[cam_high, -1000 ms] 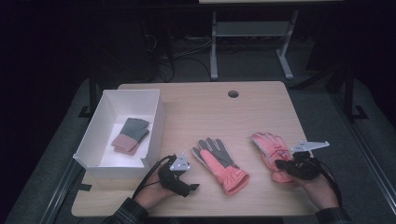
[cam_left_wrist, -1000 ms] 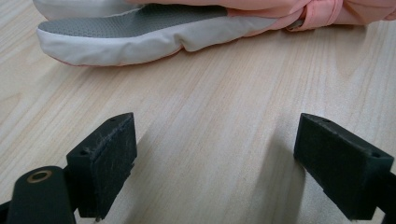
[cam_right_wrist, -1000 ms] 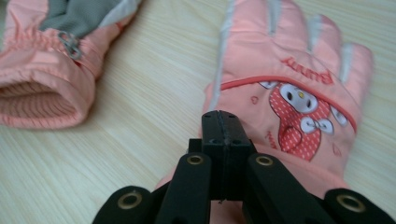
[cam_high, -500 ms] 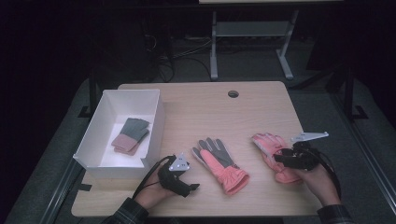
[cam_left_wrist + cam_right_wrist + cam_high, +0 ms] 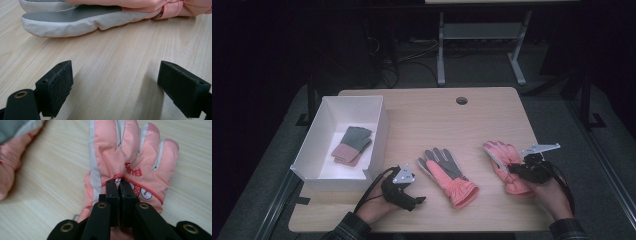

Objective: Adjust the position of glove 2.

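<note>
Right gripper view has the right gripper (image 5: 119, 182) pinching a fold of fabric on the back of the pink glove (image 5: 130, 162), jaws having just closed on it. That glove lies flat near the table's (image 5: 422, 115) right edge. Left gripper (image 5: 115, 80) sits released, short of the other glove (image 5: 82, 17).

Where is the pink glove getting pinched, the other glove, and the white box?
pinched pink glove (image 5: 130, 152), right gripper view, back of the hand.
grey-palmed glove (image 5: 446, 172), high view, its palm.
white box (image 5: 379, 132), high view, right wall.
</note>
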Demonstrator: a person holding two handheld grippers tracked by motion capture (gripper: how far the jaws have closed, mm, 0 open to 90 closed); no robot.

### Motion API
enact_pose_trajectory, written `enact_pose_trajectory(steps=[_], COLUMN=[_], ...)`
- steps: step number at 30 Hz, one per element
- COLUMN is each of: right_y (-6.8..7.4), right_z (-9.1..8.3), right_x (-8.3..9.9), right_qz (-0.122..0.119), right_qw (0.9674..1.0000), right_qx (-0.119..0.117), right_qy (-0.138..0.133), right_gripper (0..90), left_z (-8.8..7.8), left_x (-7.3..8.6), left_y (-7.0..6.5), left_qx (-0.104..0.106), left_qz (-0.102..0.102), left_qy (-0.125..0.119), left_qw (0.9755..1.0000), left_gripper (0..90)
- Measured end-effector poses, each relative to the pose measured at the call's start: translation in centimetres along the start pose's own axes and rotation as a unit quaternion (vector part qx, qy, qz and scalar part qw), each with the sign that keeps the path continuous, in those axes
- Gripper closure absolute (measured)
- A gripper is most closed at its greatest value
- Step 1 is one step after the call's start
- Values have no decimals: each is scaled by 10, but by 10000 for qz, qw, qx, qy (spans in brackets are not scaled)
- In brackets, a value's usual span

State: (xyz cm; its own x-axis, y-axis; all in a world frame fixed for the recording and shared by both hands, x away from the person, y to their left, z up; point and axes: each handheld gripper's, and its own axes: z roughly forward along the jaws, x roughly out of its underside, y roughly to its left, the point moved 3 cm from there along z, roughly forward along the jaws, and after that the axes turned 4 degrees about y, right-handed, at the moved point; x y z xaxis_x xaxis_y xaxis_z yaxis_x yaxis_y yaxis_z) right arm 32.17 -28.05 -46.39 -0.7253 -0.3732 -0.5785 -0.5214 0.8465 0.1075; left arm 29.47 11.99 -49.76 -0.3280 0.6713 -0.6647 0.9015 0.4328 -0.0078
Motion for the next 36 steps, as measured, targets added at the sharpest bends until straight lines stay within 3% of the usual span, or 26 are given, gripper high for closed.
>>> enact_pose_trajectory(steps=[8,17,26,29,33,36], right_y=[12,50,95,110,127,135], right_z=[-21,-38,-31,-24,-15,-9], right_x=[-17,-51,-84,-90,-95,-98], right_qz=[-86,-456,-831,-943,-1119,-1154], right_qw=[9987,9942,9894,9879,9853,9852], right_qx=[-382,-721,-1002,-1081,-1186,-1196], right_qy=[-330,-655,-650,-581,-513,-431], right_gripper=[879,880,880,880,880,880], left_z=[0,0,0,-1,0,0], left_x=[0,0,0,0,0,0], left_y=[0,0,0,1,0,0], left_qx=[7,15,24,14,22,19], left_qz=[-2,-24,-49,30,-14,-11], left_qy=[13,-13,1,85,56,45], left_qw=[10000,10000,10000,10000,10000,10000], left_gripper=[122,122,123,123,123,123])
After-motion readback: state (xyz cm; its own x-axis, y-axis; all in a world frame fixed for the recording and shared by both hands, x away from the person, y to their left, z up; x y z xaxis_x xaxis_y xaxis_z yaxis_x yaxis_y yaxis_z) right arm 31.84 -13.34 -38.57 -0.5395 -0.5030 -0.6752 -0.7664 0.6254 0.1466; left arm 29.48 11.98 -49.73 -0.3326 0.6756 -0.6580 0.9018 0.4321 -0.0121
